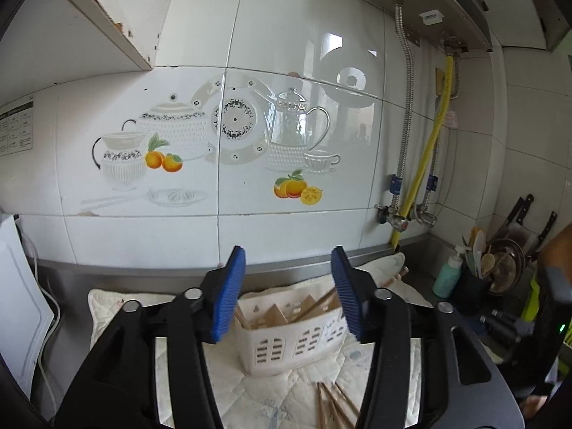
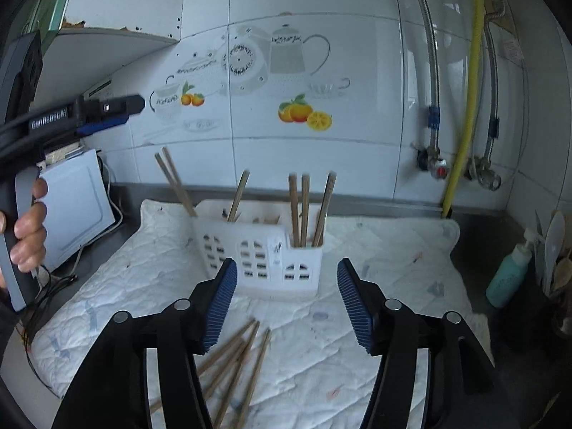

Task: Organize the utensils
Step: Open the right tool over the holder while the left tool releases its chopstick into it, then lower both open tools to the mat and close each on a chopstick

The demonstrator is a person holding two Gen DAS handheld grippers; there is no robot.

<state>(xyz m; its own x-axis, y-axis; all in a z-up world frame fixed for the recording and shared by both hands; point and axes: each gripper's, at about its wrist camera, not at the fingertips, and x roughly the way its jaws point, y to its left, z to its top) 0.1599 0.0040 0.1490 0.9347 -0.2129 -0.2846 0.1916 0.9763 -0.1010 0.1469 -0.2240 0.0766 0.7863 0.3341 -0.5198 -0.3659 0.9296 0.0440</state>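
Both blue-padded grippers, left point(image 1: 287, 293) and right point(image 2: 286, 302), gape empty over loose wooden chopsticks point(image 2: 236, 368) on a white quilted mat point(image 2: 375, 321) covering the steel counter point(image 2: 472, 214), white perforated plastic caddy point(image 2: 264, 254) before the tiled wall point(image 2: 314, 7).

Loose chopsticks point(image 2: 236, 368) on the cloth point(image 2: 375, 339) run under the right gripper's point(image 2: 287, 298) black arms and off the bottom edge, so their count can't be told. The holder's point(image 1: 286, 343) sides sit behind the left gripper's point(image 1: 288, 293) blue pads point(image 1: 228, 293). The far-right utensil pot point(image 1: 475, 282) is too small and blurred to sort out.
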